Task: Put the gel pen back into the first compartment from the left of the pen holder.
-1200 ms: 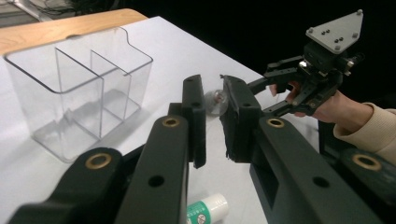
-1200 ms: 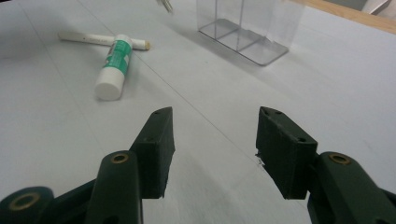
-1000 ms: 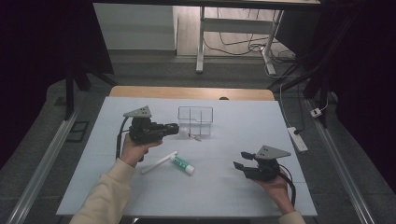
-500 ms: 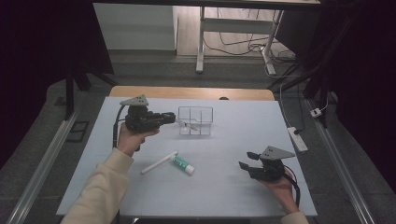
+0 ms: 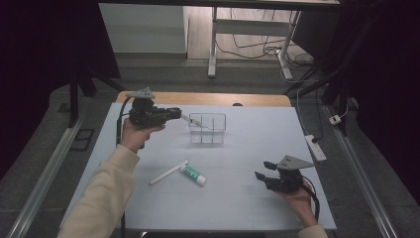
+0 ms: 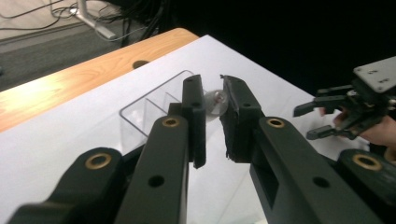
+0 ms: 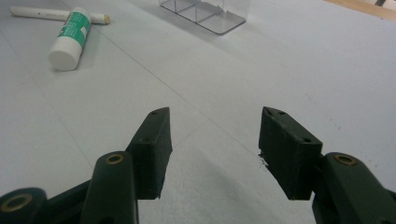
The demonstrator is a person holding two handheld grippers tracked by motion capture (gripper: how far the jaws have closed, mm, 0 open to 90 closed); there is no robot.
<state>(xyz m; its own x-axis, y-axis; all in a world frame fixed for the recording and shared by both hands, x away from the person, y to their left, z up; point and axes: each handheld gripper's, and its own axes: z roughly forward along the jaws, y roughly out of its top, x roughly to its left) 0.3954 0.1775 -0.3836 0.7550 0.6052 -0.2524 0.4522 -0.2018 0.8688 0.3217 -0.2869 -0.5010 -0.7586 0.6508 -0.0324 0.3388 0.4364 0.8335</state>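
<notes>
1. The high view is dim, with black surroundings at both sides; the pale table [image 5: 247,163] and the floor beyond are the brightest areas.
2. Shadows on the table are soft and faint.
3. The left gripper view is soft, its near black jaws blurred, background dark.
4. The right gripper view is evenly lit, without glare.

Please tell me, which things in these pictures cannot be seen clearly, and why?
- Thing held by the left gripper: in the high view a thin pale stick, too small to identify; in the left gripper view its jaws cover all but a round end.
- Clear organizer: cut by the right gripper view's top edge.
- Green tube: label too small to read.
</notes>
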